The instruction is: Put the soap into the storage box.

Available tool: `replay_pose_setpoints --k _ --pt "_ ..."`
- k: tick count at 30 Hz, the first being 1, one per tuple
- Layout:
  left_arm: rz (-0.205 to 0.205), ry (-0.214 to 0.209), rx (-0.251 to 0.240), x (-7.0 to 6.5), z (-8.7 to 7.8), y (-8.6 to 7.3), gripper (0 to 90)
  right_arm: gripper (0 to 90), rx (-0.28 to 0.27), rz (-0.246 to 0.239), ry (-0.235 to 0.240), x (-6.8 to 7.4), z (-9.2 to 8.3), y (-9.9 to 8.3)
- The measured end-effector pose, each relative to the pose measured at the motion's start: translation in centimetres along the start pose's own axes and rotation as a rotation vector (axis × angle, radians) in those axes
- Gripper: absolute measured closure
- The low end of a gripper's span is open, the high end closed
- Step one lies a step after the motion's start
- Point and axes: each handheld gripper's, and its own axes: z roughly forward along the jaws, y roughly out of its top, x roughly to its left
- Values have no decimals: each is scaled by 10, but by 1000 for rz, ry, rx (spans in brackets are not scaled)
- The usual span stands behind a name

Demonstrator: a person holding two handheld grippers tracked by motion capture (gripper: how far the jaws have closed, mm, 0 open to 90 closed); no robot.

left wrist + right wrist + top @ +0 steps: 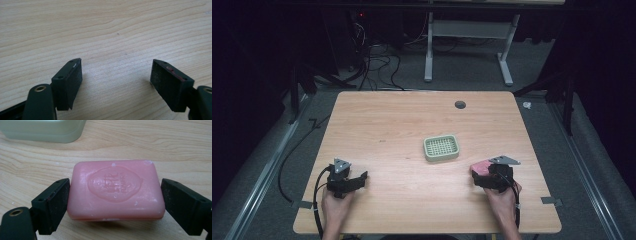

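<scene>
From above, my left gripper rests at the near left of the table, my right gripper at the near right, each in one of my hands. The pink soap shows there as a small patch at the front of the right gripper, mostly covered by its grey plate. The green soap dish sits near the table's middle, a little ahead and to the left of the soap, apart from it.

My right gripper view gives what the high view cannot: the soap lies flat on the wood between my jaws, embossed oval face up, the lettering too soft to read. The left jaw sits against the soap's side; at the right jaw I see a thin gap, so I cannot tell whether I am gripping it or only bracketing it. The dish's pale wall crosses the top left corner here.

My left gripper view shows its jaws spread wide over bare wood grain, holding nothing, a tiny dark speck on the table ahead.
</scene>
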Motion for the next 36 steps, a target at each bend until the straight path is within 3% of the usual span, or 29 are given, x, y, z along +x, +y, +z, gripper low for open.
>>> replay_pose_setpoints --k 8,21,36 --pt "-1 0 0 0 0 0 262 120 48 -8 -10 1 7 0" --pt "0 0 0 0 0 0 261 136 77 -20 -36 5 8 3" --pt "3 2 2 0 0 0 262 139 50 -1 -13 3 2 5"
